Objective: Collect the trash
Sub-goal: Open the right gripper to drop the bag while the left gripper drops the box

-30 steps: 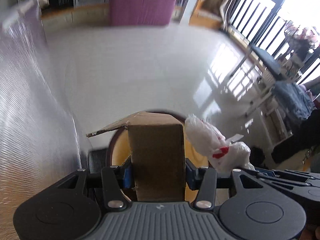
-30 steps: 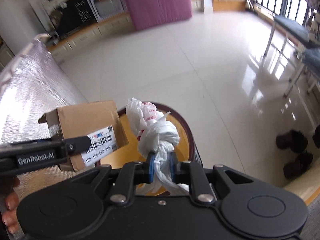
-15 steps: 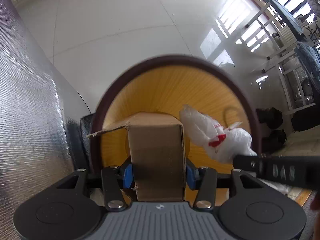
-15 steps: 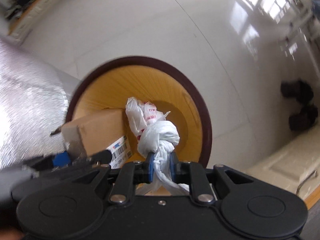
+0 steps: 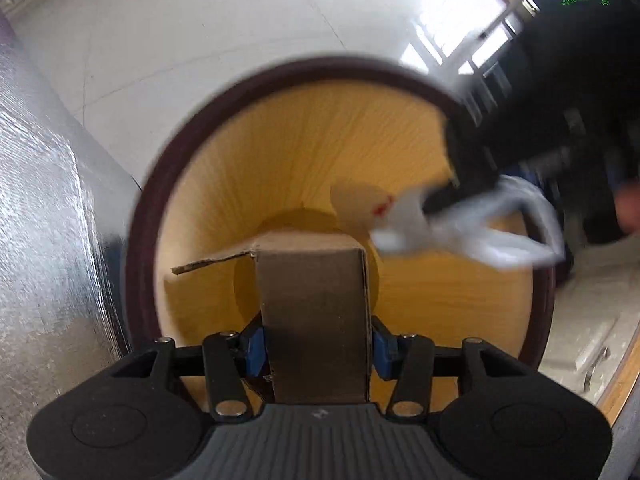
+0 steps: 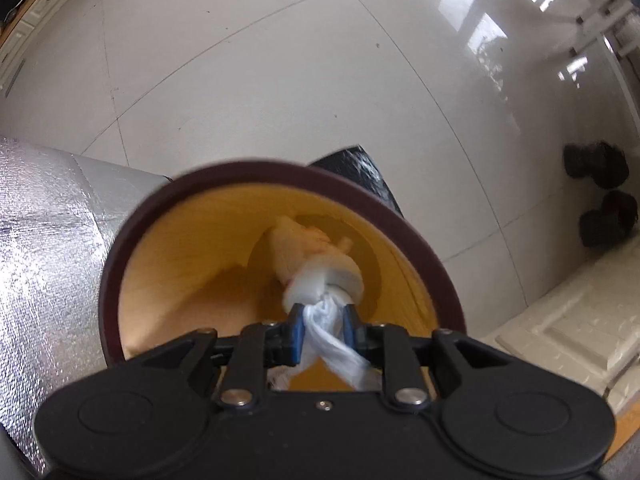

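The floor is glossy pale tile, with a silver quilted cover beside a round bin that has a dark rim and a yellow inner wall. Both tools point down into the mouth of the bin.

Left gripper: clenched on a cardboard box. The blue pads press the two opposite side walls. The box hangs inside the rim, over the middle of the bin, and does not appear to touch the bottom. One torn flap juts toward the silver cover.

Right gripper: its jaws have just been opening slightly, with the twisted neck of a white plastic bag between them. The pads still appear to bear on the neck, so the bag is not yet free. The knotted body of the bag hangs below the rim, toward the far wall of the bin. In the left wrist view the bag is blurred.

Handling, as a judgement:
- Box: light, stiff, dry. Flat walls give a sure hold; too much squeeze would probably crush the hollow sides. It should drop straight when let go.
- Bag: light, soft, slippery film. The twisted neck above the knot is the only firm place to hold it. It may cling to a pad on release.
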`<state>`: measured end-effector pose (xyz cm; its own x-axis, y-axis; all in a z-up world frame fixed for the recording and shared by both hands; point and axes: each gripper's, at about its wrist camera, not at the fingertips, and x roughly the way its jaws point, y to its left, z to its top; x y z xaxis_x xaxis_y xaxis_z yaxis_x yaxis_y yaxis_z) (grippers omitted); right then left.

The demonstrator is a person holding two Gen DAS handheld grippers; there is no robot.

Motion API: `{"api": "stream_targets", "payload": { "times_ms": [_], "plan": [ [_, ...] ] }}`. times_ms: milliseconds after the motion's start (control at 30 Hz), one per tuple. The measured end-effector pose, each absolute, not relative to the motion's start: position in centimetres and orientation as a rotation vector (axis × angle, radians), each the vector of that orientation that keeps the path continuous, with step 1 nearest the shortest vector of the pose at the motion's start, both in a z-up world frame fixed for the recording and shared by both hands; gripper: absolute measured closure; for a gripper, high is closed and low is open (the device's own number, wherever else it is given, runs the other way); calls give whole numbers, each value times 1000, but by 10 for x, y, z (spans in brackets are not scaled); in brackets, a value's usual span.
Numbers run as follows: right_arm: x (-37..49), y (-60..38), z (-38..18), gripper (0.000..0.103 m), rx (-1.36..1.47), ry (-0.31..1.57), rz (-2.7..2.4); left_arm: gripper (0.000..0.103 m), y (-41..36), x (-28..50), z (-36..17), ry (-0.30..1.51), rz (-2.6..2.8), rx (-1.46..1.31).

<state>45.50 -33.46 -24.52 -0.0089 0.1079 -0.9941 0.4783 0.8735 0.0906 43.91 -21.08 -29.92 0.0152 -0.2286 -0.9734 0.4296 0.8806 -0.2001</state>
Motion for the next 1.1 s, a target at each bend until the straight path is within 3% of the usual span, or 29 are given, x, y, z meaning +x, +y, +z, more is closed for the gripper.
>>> {"api": "stream_targets", "payload": {
  "times_ms": [200, 533, 667, 933, 1000, 1100],
  "plan": [
    [468, -333, -241, 87, 494, 1521, -274, 53, -219, 430, -304, 1542, -545, 125],
    [451, -335, -234, 85, 444, 1517, -247, 50, -201, 443, -310, 1541, -513, -2],
    [442, -343, -234, 82, 458, 1516, -251, 40, -198, 444, -303, 1532, -532, -39],
    [426, -352, -223, 78, 454, 1504, -264, 47, -208, 438, -285, 1528, -701, -92],
    [423, -352, -221, 78, 454, 1504, -269, 45, -206, 435, -285, 1530, -679, -88],
    [418, -354, -220, 73, 446, 1505, -255, 33, -191, 439, -273, 1538, -627, -95]
  ]
}}
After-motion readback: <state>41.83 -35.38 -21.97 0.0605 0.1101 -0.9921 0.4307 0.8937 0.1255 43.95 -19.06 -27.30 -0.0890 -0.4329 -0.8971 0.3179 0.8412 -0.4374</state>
